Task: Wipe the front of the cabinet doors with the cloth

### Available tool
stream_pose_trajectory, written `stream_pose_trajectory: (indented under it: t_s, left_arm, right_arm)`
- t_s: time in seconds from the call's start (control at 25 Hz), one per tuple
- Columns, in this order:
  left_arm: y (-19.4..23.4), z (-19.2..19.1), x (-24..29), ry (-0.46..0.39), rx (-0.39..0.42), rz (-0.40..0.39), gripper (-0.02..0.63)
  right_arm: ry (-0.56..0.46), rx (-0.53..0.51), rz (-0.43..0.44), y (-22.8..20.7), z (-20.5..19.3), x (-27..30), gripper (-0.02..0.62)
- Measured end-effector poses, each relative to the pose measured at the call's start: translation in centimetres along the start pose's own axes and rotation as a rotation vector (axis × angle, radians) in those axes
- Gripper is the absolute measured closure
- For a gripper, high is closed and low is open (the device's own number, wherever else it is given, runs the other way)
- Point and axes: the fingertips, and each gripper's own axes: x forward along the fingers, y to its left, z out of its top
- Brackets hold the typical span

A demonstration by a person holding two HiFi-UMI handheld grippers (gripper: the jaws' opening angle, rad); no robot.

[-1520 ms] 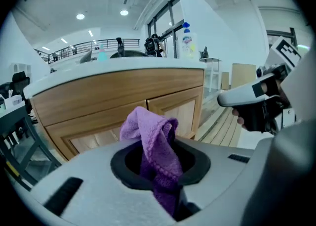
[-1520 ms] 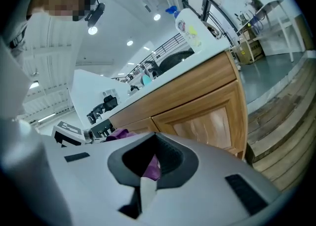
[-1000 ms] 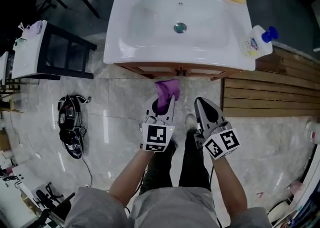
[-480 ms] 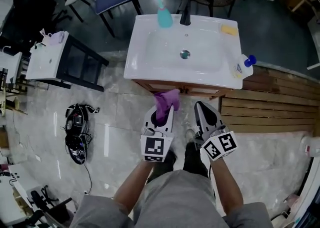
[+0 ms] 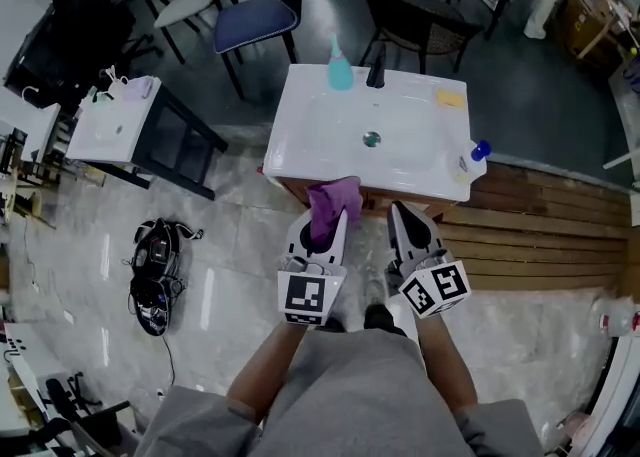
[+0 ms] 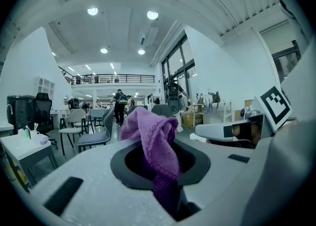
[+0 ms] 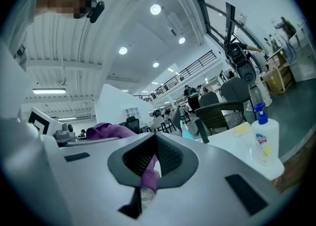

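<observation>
The left tongs (image 5: 322,221) are pinching a purple cloth (image 5: 326,205). In the left gripper view the cloth (image 6: 154,138) stands up out of the hollow between the jaws of the left tongs (image 6: 158,166), and its lower part is pressed in the slit.

The right tongs (image 5: 401,217) are just beside the left ones and are pressed together. In the right gripper view a small purple bit shows in the slit of these tongs (image 7: 152,157); I cannot tell what it is.

From above, the cloth lies over the front edge of the white sink (image 5: 300,150), in front of the brown cabinet (image 5: 285,185). I cannot tell whether it touches the doors.

The basin shows its drain (image 5: 372,139) in the middle. On the back rim stand a teal bottle (image 5: 340,71) and a black tap (image 5: 377,70), and a yellow piece (image 5: 450,97) lies at the back right corner. A white bottle with a blue cap (image 5: 472,159) lies at the right front corner; in the right gripper view this bottle (image 7: 264,140) is near the yellow piece (image 7: 242,129).
</observation>
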Motion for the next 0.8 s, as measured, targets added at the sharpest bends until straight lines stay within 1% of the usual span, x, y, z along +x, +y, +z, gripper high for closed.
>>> stream_pose_trajectory:
  t_s: [0.2, 0.32, 0.44, 0.56, 0.8]
  left_arm:
    - [0.3, 2.6, -1.1, -0.040, 0.031, 0.007, 0.535]
    - [0.6, 3.5, -1.8, -0.062, 0.037, 0.020, 0.535]
    - [1.2, 4.3, -2.7, -0.087, 0.042, 0.033, 0.535]
    - [1.7, 4.6, -3.6, -0.105, 0.042, 0.044, 0.535]
    - [2.8, 4.6, -4.8, -0.111, 0.037, 0.053, 0.535]
  right_arm:
    - [-0.025, -0.037, 0.025, 1.5, 2.1, 0.5, 0.588]
    - [-0.029, -0.072, 0.039, 2.4, 2.6, 0.8, 0.588]
    - [-0.037, -0.079, 0.048, 3.5, 2.7, 1.1, 0.588]
    - [-0.043, -0.088, 0.059, 4.4, 2.5, 1.2, 0.588]
    - [-0.044, -0.087, 0.059, 5.4, 2.2, 1.4, 0.588]
